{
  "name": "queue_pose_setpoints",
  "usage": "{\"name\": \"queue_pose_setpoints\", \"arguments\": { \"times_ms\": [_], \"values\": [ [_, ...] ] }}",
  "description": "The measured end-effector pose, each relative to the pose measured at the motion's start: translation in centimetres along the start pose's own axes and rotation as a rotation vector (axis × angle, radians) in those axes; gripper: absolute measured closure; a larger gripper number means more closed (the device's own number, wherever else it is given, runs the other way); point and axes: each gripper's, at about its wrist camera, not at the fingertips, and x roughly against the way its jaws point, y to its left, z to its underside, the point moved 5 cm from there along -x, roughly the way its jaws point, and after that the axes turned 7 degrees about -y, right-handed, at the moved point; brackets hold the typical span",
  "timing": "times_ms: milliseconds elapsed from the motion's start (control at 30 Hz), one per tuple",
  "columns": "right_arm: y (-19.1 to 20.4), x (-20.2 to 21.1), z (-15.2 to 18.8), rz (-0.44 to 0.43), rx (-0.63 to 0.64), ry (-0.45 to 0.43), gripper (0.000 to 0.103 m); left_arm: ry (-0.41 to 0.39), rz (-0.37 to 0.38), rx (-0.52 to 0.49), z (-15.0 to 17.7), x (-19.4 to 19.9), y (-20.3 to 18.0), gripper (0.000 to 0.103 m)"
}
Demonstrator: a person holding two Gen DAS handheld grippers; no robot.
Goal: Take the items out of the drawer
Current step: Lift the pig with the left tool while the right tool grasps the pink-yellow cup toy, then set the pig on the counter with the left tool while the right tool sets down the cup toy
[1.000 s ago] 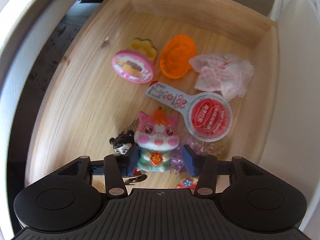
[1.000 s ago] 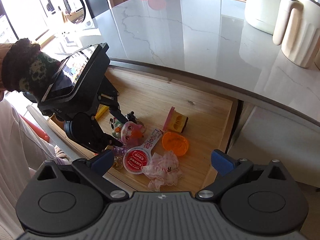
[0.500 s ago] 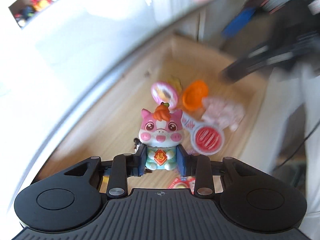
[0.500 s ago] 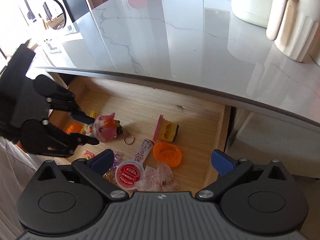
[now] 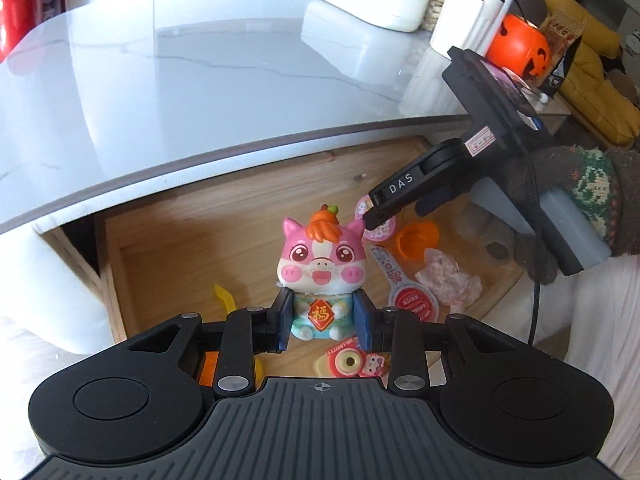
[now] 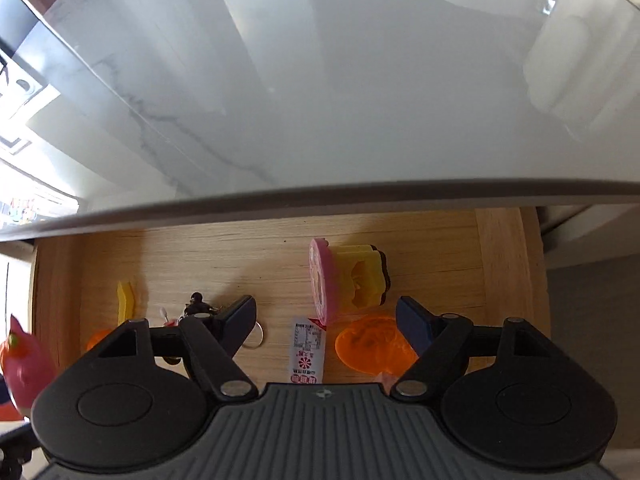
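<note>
Pig figurine (image 5: 322, 276) clamped in left gripper (image 5: 323, 317), lifted above drawer (image 5: 168, 256).
Right gripper (image 6: 325, 312) unclenched, jaws just narrowing, nothing pinched; orange lid (image 6: 374, 346) directly beneath.

Orange pumpkin bucket (image 5: 519, 46) beside white canisters (image 5: 472, 20); marble countertop (image 5: 200, 80).

The left tool (image 5: 323, 322) squeezes a pink pig toy (image 5: 322, 276) by its tummy, held upright above the open wood drawer (image 5: 192, 248). The right tool (image 5: 370, 222) dips into the drawer w/ its tip near a pink round toy (image 5: 382, 232), held by a hand in a knit glove (image 5: 580, 188). An orange cup (image 5: 416, 238) & a red-topped packet (image 5: 412, 300) lie inside. The white bench (image 5: 180, 80) is above.
</note>
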Motion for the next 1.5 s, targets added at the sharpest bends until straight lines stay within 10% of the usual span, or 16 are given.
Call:
{"name": "queue_pose_setpoints", "arguments": {
  "times_ms": [133,233,600,800,1067,1267,1400,1500],
  "values": [
    [0.3,-1.9,-0.1,0.052,0.017,0.008,0.025,-0.026,0.012,0.009,0.1,-0.9,-0.6,0.068],
    [0.2,-3.3,0.5,0.063,0.026,0.072,0.059,-0.027,0.023,0.000,-0.1,-1.5,-1.1,0.068],
    [2.9,7.4,3.5,-0.157,0.226,0.031,0.061,-0.084,0.053,-0.070,-1.0,-0.7,-3.2,0.068],
    [3.0,13.2,2.1,-0.262,0.271,-0.138,0.061,-0.336,-0.124,-0.052,-10.9,0.0,-1.9,0.067],
    [1.4,17.2,0.0,-0.299,0.227,-0.318,0.061,-0.257,-0.298,-0.004,-16.2,-9.7,0.8,0.062],
    [0.2,18.9,-3.1,-0.314,0.179,-0.391,0.061,-0.383,-0.154,0.127,-14.5,-5.5,1.5,0.063],
    [1.1,18.1,-7.1,-0.329,0.151,-0.481,0.061,-0.514,-0.113,0.045,-12.5,-0.4,0.0,0.063],
    [2.1,16.4,-11.4,-0.306,0.136,-0.531,0.061,-0.454,-0.116,-0.003,-11.0,0.0,-0.3,0.063]
  ]
}}
